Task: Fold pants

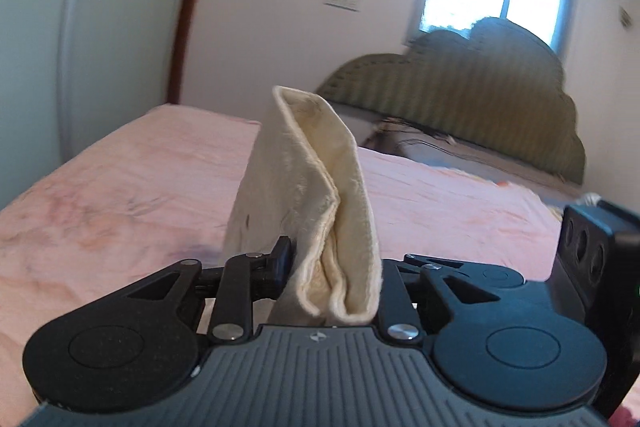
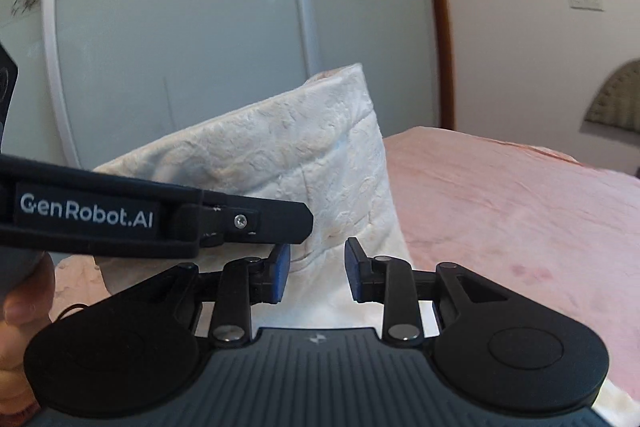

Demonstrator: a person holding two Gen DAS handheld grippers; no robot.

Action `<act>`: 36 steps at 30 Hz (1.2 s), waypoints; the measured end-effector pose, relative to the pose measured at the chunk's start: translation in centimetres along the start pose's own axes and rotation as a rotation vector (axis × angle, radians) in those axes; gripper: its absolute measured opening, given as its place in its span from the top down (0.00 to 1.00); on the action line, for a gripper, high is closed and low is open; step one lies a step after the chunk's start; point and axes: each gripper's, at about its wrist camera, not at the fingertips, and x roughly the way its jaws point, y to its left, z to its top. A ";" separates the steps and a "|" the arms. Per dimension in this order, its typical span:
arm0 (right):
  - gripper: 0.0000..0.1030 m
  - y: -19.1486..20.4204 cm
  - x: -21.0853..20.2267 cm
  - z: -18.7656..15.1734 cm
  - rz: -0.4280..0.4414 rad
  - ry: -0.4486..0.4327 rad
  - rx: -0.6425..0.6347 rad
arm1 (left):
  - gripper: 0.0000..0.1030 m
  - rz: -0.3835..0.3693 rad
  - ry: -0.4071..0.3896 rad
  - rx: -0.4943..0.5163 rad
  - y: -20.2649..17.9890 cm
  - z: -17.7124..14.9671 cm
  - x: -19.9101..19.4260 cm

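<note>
Left hand-held gripper clamps cream pants — upright.

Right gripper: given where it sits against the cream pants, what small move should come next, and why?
Probably shut the right gripper on the pants: its blue pads stand apart with cloth between them, while the left gripper already clamps a folded edge above the pink bed.

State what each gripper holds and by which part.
Left gripper is shut on the cream pants, pinching a bunched, hemmed edge. Right gripper is open, holding nothing.

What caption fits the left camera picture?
Left gripper pinches cream pants upright above the pink bed.
</note>
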 end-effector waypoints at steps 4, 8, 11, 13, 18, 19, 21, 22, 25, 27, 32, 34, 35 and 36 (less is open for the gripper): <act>0.72 -3.2 -4.1 -1.7 -0.057 -0.041 0.060 | 0.69 -0.076 0.013 0.098 -5.3 -1.2 1.1; 0.72 -5.3 -6.8 -3.0 -0.152 -0.029 0.073 | 0.67 -0.142 0.055 0.156 -9.7 -2.7 3.0; 0.72 -6.1 -8.6 -4.1 -0.206 -0.025 0.100 | 0.66 -0.176 0.061 0.208 -12.7 -4.2 3.8; 0.72 -6.7 -9.9 -4.9 -0.230 -0.035 0.128 | 0.66 -0.211 0.068 0.230 -14.3 -5.1 4.4; 0.72 -8.0 -12.5 -6.7 -0.304 -0.032 0.156 | 0.65 -0.280 0.113 0.264 -17.8 -7.1 5.3; 0.72 -8.1 -12.8 -7.0 -0.316 -0.026 0.157 | 0.65 -0.288 0.121 0.267 -18.2 -7.4 5.6; 0.71 -8.7 -13.4 -7.4 -0.335 -0.016 0.165 | 0.65 -0.300 0.134 0.272 -19.0 -8.0 5.9; 0.71 -8.8 -13.6 -7.6 -0.341 -0.014 0.172 | 0.65 -0.304 0.137 0.274 -19.3 -8.3 6.1; 0.71 -9.4 -13.8 -8.3 -0.355 -0.009 0.185 | 0.61 -0.315 0.150 0.282 -19.7 -8.9 6.7; 0.70 -10.1 -13.7 -8.8 -0.356 -0.002 0.206 | 0.61 -0.323 0.177 0.271 -19.8 -9.1 7.4; 0.54 -11.9 -13.4 -10.2 -0.429 0.104 0.330 | 0.61 -0.362 0.297 0.224 -19.5 -10.1 10.1; 0.54 -11.9 -14.3 -11.0 -0.456 0.127 0.342 | 0.61 -0.372 0.338 0.211 -19.2 -10.7 10.8; 0.49 -11.7 -15.0 -11.4 -0.476 0.138 0.343 | 0.61 -0.385 0.365 0.205 -18.9 -10.9 11.3; 0.44 -11.6 -15.7 -11.8 -0.495 0.146 0.347 | 0.61 -0.392 0.379 0.205 -18.7 -11.1 11.6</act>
